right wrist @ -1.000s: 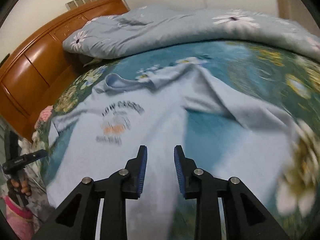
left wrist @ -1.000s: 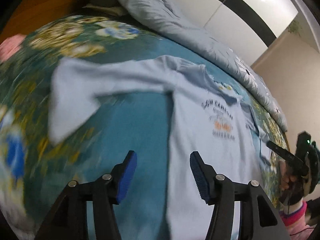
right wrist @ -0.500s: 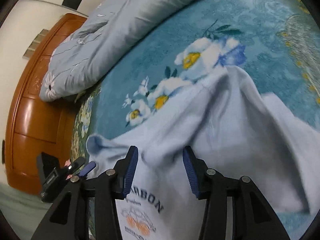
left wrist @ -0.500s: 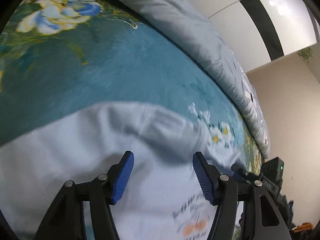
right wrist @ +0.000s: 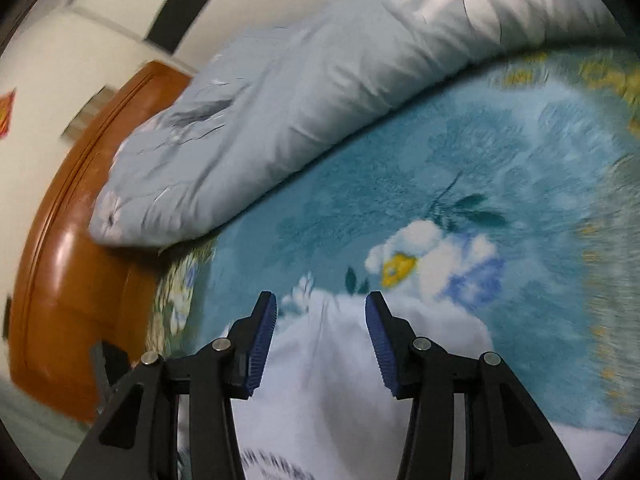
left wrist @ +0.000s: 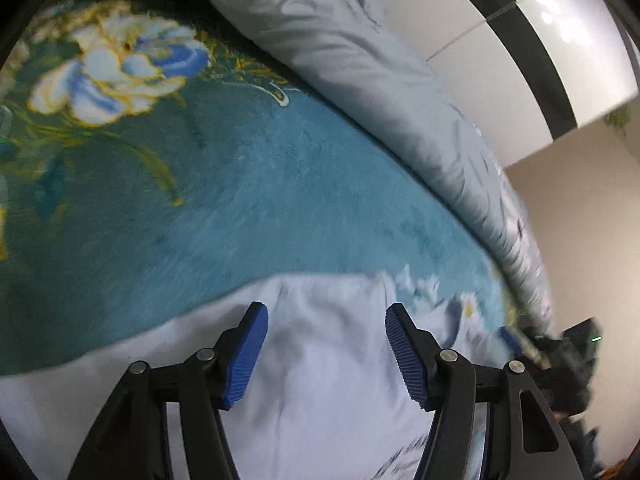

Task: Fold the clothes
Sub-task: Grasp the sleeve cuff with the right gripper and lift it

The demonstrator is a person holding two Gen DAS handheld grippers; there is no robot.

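A pale blue T-shirt (left wrist: 332,380) lies flat on a teal flowered blanket (left wrist: 240,208). My left gripper (left wrist: 325,312) hangs open just over the shirt's top edge, near a shoulder seam, with cloth below the gap and nothing pinched. In the right wrist view the same shirt (right wrist: 328,384) fills the lower middle, with dark printed lettering (right wrist: 272,466) at the bottom. My right gripper (right wrist: 321,304) is open above the shirt's upper edge, and its pads press on nothing. The black body of the right tool (left wrist: 576,348) shows blurred at the far right of the left view.
A grey-blue quilt with a daisy print (right wrist: 320,80) is bunched along the far side of the bed (left wrist: 360,80). An orange wooden headboard (right wrist: 60,280) stands at the left. White wall panels with a black stripe (left wrist: 520,40) rise behind.
Both grippers have travelled from over the shirt's body up to its top edge. The right jaws stand wider than a second ago. The left has hardly moved in the last half second.
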